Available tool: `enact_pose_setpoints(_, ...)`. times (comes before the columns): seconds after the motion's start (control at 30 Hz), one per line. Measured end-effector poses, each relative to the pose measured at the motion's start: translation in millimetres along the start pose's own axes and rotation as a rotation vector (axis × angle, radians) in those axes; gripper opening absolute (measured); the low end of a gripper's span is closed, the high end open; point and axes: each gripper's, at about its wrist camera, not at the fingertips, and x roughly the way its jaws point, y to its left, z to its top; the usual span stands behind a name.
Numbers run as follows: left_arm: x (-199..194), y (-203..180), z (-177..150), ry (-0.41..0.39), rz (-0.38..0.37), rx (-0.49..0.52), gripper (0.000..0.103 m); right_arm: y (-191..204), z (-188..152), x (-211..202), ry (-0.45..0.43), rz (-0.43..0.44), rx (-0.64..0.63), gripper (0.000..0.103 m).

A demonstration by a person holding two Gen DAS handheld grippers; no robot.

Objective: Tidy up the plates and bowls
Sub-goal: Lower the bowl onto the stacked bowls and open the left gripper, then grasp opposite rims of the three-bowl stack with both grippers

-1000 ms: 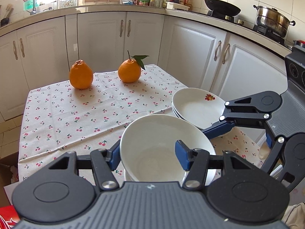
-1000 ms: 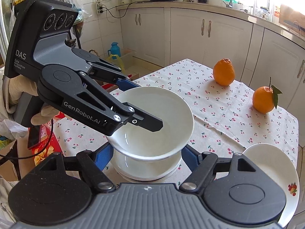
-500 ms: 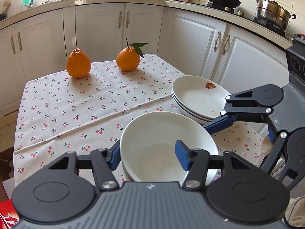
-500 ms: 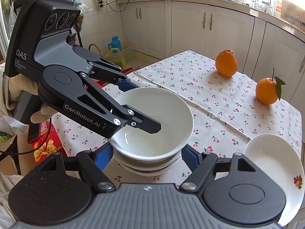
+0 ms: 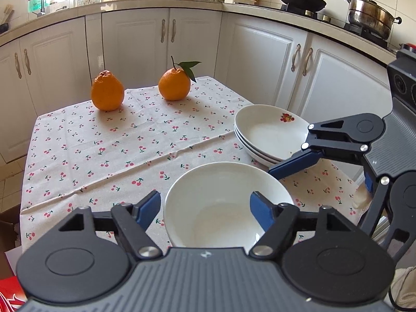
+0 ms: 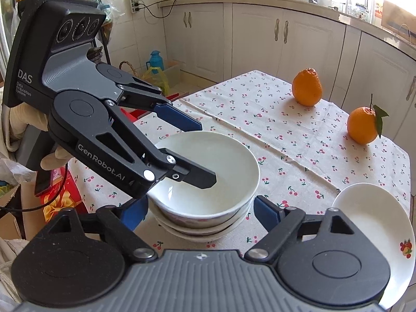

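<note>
Top bowl (image 6: 208, 171) nested in 2 bowls (empty), left gripper (image 6: 200, 153) jaws wide astride its rim, right gripper (image 6: 200, 212) jaws wide

A plain white bowl (image 6: 208, 171) sat upright, nested on top of a stack of bowls (image 6: 197, 227) near the desk's 6 o'clock edge. At about 2 o'clock from it, well apart, lay a stack of white plates (image 5: 270, 135), the top one bearing a small fruit print.

- The bowls (image 6: 205, 182) sat nested on the table (image 5: 104, 150), near its front edge.
- The plates (image 5: 267, 135) were stacked just right of them.
- Two oranges (image 5: 107, 91) stood at the far side.
</note>
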Motion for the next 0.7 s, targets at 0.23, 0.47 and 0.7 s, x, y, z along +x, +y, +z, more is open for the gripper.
enact_pose_setpoints(0.23,-15,0,0,-0.045,0.027,0.011,0.09,2,-1,-7,-0.021,-0.008,-0.016,0.103)
enact_pose_setpoints(0.47,-38,-1,-10,-0.089,0.034,0.018,0.094,7,-6,-11,-0.018,-0.027,-0.022,0.103)
enact_pose_setpoints(0.7,-58,-4,-33,-0.112,0.021,0.049,0.096,15,-13,-15,-0.012,-0.053,-0.05,0.103)
